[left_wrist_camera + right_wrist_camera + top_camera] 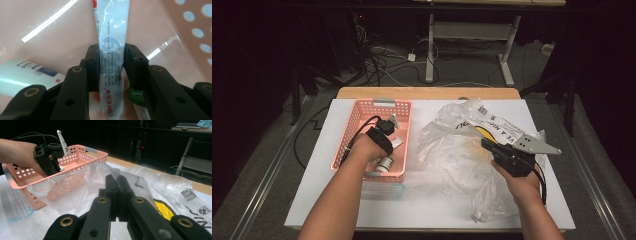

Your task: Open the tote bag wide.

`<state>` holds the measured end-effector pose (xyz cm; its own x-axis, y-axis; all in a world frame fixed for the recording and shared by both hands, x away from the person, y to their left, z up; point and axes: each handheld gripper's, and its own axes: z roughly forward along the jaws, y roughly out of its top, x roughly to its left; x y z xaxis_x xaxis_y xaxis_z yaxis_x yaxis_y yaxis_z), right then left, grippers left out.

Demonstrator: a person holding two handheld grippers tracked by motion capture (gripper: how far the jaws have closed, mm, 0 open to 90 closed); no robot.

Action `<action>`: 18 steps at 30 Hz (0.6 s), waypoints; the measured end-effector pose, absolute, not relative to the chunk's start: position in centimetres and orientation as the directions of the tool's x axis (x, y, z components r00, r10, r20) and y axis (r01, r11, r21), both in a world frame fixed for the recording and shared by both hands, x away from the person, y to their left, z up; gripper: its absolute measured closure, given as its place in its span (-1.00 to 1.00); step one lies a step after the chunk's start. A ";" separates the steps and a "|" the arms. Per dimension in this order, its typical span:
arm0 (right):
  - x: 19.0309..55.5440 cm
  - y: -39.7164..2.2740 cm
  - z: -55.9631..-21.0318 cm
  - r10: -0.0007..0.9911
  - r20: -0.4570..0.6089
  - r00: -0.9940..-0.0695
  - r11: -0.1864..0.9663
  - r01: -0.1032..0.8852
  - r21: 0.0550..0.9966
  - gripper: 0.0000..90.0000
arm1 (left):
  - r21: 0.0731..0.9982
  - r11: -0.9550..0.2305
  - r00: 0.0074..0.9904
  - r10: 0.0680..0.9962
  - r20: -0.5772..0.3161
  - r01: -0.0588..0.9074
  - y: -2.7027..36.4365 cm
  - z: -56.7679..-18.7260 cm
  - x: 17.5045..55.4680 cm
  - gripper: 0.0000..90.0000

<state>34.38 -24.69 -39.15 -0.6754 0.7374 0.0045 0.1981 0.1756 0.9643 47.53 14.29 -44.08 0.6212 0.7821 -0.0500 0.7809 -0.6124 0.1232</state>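
A white tube (pixel 111 62) printed "999" in red is lying on the floor of a pink basket (pixel 357 117), and the left gripper (pixel 111 60), reaching down into the basket with its forearm stretching in from below, is clamping its jaws on the tube's sides. Two more containers are lying beside it: a pale blue tube (pixel 22 75) and a green-capped one (pixel 136 96). The right gripper (pixel 117 185), held level, is pinching a clear plastic bag (pixel 160 185) on the white surface (pixel 337 205), jaws together.
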 end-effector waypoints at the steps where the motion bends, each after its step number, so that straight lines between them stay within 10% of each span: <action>1: 34.4 -24.7 -39.1 0.738 0.006 -0.675 0.175 0.199 0.964 1.00 | 0.123 -0.612 0.621 0.782 -0.050 0.781 14.3 -44.1 47.5 0.45; 18: 34.5 -24.8 -39.2 0.739 0.006 -0.673 0.173 0.198 0.965 1.00 | 0.171 -0.619 0.634 0.772 -0.048 0.767 14.5 -43.9 47.2 0.48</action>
